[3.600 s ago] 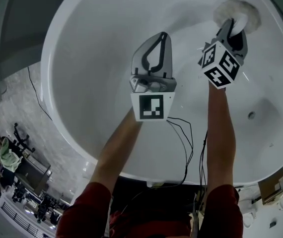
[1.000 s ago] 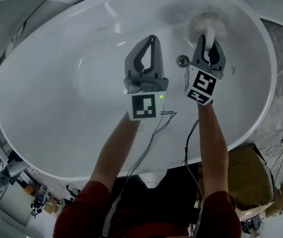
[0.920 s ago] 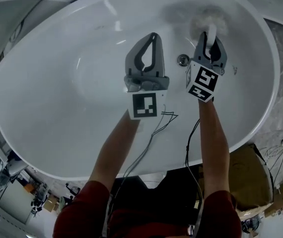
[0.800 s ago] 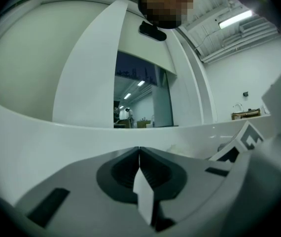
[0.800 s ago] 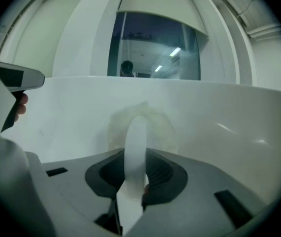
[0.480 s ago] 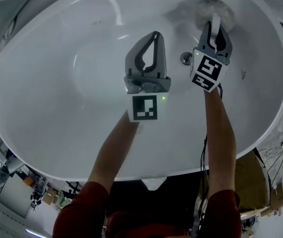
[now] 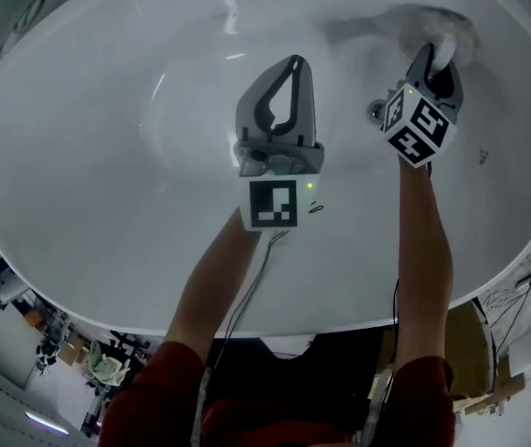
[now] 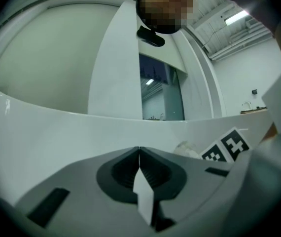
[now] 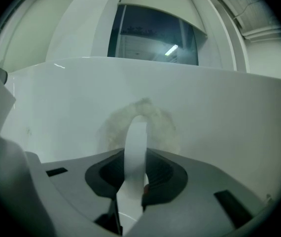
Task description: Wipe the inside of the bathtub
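Nearest us, the left claw point(image 7: 292, 63) hangs pinched together on nothing (spare, we judge) over the tub point(image 7: 98, 166) floor. Farther on, the right claw point(image 7: 436, 56) clamps the white handle point(image 9: 134, 144), pressing its fluffy pad point(image 7: 456, 28), just beyond the tips, against the far wall to scrub.
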A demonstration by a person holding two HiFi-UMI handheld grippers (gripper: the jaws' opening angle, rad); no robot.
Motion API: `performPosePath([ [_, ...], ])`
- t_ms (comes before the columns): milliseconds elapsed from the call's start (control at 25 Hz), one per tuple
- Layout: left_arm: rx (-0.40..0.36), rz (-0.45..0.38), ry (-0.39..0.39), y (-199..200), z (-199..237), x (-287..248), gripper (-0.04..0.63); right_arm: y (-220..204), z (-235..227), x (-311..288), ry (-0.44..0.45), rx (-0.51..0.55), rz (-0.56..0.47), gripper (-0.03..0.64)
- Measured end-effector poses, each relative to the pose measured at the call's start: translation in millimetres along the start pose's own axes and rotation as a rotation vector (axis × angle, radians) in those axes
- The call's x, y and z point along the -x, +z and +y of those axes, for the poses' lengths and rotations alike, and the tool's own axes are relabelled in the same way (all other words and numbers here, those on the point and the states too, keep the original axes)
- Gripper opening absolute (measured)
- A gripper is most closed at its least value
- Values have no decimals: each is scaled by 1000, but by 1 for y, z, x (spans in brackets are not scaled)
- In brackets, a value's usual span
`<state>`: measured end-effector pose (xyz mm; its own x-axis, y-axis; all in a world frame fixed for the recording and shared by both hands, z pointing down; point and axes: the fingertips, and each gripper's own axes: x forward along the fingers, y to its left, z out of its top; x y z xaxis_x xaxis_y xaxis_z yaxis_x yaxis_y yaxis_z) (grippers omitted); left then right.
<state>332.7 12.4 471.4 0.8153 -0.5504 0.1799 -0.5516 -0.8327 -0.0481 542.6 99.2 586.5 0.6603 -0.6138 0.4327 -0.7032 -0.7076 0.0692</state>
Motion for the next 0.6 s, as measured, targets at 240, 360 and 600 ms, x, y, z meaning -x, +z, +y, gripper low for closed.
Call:
performPosePath([
  [240, 9, 5, 73, -4, 66, 34, 15, 3, 48, 0, -14, -14, 24, 91],
  [360, 11, -2, 102, -10, 105, 57, 15, -4, 77, 6, -41, -39, 38, 92],
  [600, 14, 15, 159, -26, 173, 89, 15, -10, 148, 14, -17, -51, 49, 92],
])
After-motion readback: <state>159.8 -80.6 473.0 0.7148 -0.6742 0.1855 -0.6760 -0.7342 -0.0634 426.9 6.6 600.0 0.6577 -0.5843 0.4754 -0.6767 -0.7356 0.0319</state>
